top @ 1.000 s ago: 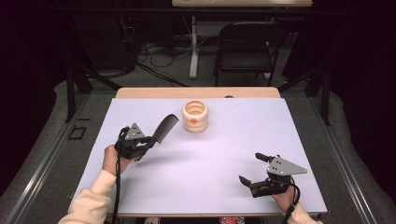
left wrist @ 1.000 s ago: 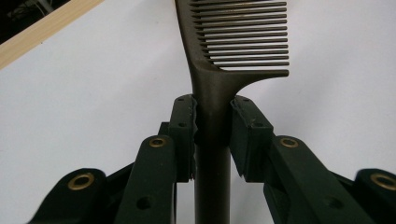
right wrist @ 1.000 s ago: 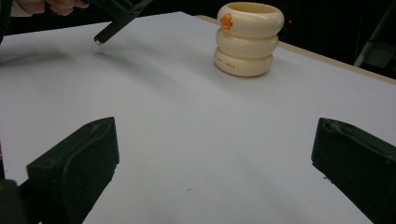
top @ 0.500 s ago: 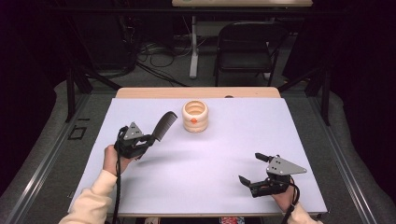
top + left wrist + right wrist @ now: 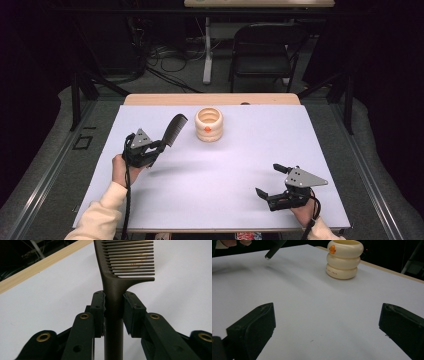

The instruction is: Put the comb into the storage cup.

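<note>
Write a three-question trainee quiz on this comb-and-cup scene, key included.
1. True or false: the left gripper is shut on the comb.
2. The comb is gripped at its: A) teeth B) handle C) tip.
3. What does the right gripper hold?

Key:
1. True; its pads clamp the comb.
2. B; the teeth point away, toward the cream ringed cup in the high view.
3. Nothing; its jaws stand wide open above the white table.

We see a dark brown comb (image 5: 173, 129), a cream ribbed cup (image 5: 209, 124) with an orange mark, and a white counter (image 5: 225, 175) edged in pale wood.
</note>
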The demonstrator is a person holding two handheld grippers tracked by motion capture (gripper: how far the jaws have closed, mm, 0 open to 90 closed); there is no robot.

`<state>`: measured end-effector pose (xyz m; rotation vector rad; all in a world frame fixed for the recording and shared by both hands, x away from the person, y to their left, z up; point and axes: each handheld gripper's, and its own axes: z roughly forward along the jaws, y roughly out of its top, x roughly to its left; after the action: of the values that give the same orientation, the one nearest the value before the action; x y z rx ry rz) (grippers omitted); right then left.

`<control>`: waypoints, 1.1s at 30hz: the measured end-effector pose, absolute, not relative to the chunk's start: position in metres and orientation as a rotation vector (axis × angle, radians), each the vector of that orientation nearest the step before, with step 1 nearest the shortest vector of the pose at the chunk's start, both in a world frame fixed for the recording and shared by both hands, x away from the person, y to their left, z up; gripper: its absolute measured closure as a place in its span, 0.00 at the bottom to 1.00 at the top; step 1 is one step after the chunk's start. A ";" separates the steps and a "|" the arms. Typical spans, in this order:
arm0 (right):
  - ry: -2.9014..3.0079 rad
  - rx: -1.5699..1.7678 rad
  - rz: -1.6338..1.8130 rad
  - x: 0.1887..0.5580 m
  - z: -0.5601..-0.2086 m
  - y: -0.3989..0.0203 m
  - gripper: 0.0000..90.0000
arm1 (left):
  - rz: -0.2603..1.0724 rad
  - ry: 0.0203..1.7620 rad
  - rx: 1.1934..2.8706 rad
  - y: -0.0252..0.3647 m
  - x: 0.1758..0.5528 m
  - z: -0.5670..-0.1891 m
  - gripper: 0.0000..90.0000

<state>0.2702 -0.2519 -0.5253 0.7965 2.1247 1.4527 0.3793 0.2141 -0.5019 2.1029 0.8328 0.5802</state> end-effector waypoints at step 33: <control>2.128 0.793 1.450 0.271 -0.526 -0.251 0.00 | 0.557 0.854 2.034 0.211 0.390 -0.499 0.80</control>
<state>0.2706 -0.2514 -0.5257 0.7926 2.1279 1.4505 0.3896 0.2108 -0.4990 2.0338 0.8535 0.5570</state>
